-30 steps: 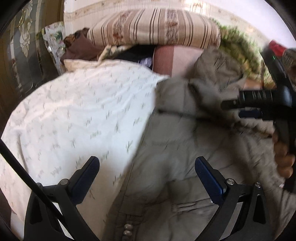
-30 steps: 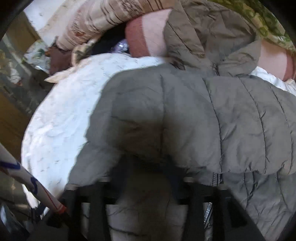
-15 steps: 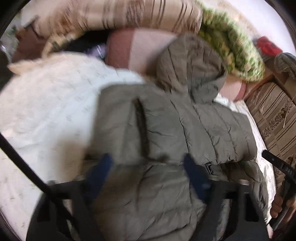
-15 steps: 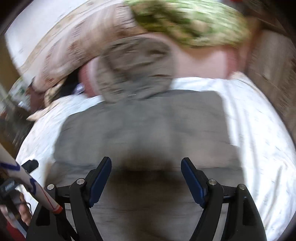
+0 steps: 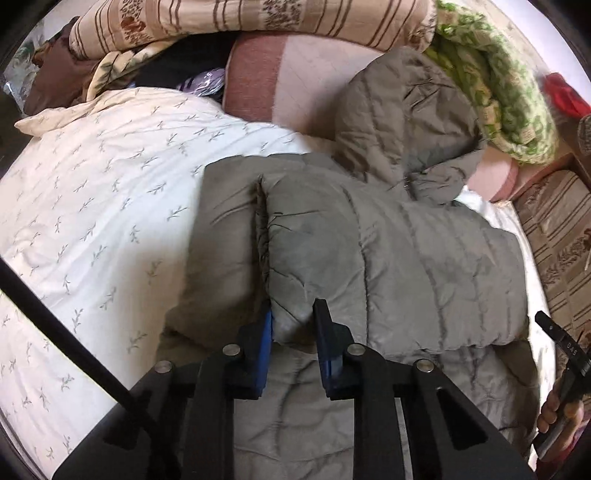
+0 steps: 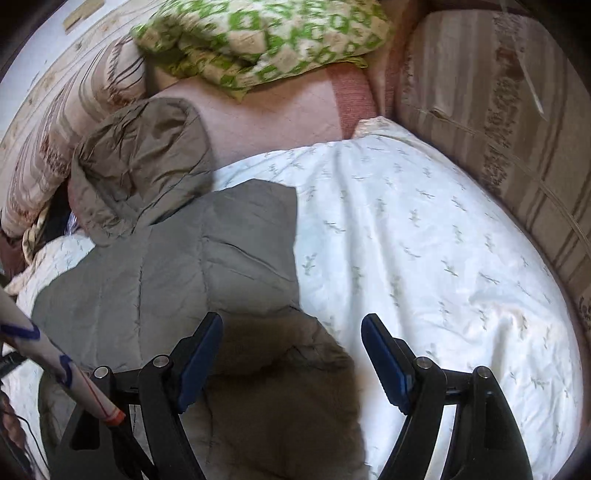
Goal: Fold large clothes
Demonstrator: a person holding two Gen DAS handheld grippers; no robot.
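A grey-olive quilted hooded jacket (image 5: pixel 406 258) lies on a white leaf-print bed cover (image 5: pixel 92 203). Its sleeve is folded across the body and its hood (image 5: pixel 402 110) rests against the pink pillow. My left gripper (image 5: pixel 293 328) is shut on the lower edge of the folded sleeve. In the right wrist view the jacket (image 6: pixel 177 266) lies at left with its hood (image 6: pixel 140 162) at the top. My right gripper (image 6: pixel 291 354) is open and empty above the jacket's right edge. The right gripper's handle shows at the left wrist view's right edge.
A pink pillow (image 5: pixel 295 74), a striped brown quilt (image 5: pixel 240 18) and a green patterned blanket (image 5: pixel 498 92) are piled at the head of the bed. A striped sofa side (image 6: pixel 498 110) borders the bed on the right. A black cable (image 5: pixel 55 325) crosses at lower left.
The right gripper let go of the jacket, opened and swung right. The left gripper moved over the jacket from the left and closed on the folded sleeve edge.
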